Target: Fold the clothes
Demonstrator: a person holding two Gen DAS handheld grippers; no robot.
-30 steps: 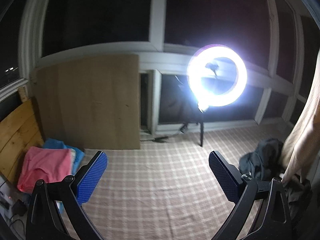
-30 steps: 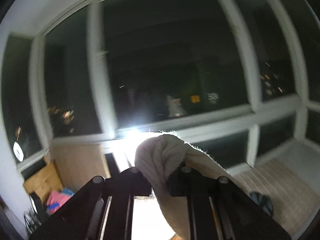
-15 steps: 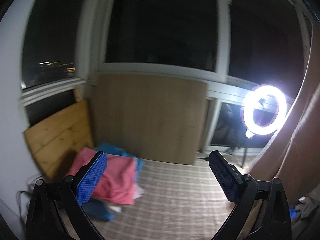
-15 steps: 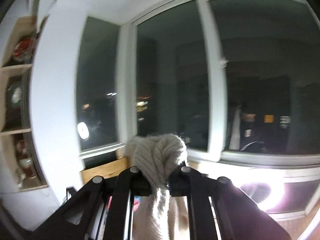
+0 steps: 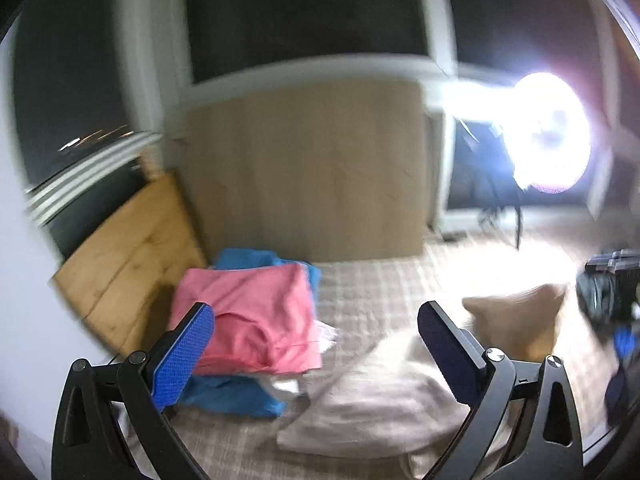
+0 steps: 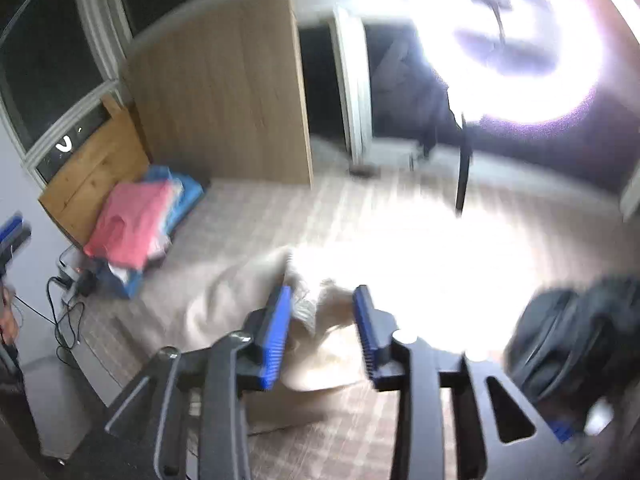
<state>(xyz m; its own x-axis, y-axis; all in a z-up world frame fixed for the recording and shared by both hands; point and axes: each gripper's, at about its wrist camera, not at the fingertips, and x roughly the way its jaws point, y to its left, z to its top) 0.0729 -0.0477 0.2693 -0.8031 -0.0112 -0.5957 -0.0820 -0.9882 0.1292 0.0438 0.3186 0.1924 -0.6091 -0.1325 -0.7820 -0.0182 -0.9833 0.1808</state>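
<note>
A cream knitted garment [image 5: 384, 396] lies rumpled on the checked mat [image 5: 372, 292]; it also shows in the right wrist view [image 6: 224, 296]. My left gripper [image 5: 316, 344] is open and empty, above the garment's left part. My right gripper [image 6: 322, 322] is open just over the garment's bunched edge, not gripping it. A stack of folded clothes with a pink piece [image 5: 248, 320] on top of blue ones sits at the mat's left; it shows in the right wrist view too [image 6: 132, 224].
A bright ring light [image 6: 508, 48] on a stand glares at the back right. A pile of dark clothes [image 6: 576, 328] lies at the right. Wooden boards [image 5: 304, 168] lean on the window wall. Cables and a box [image 6: 72, 276] lie left of the mat.
My right gripper has come down from window height and opened, letting the cream garment drop onto the mat. My left gripper has swung down toward the mat and stayed open.
</note>
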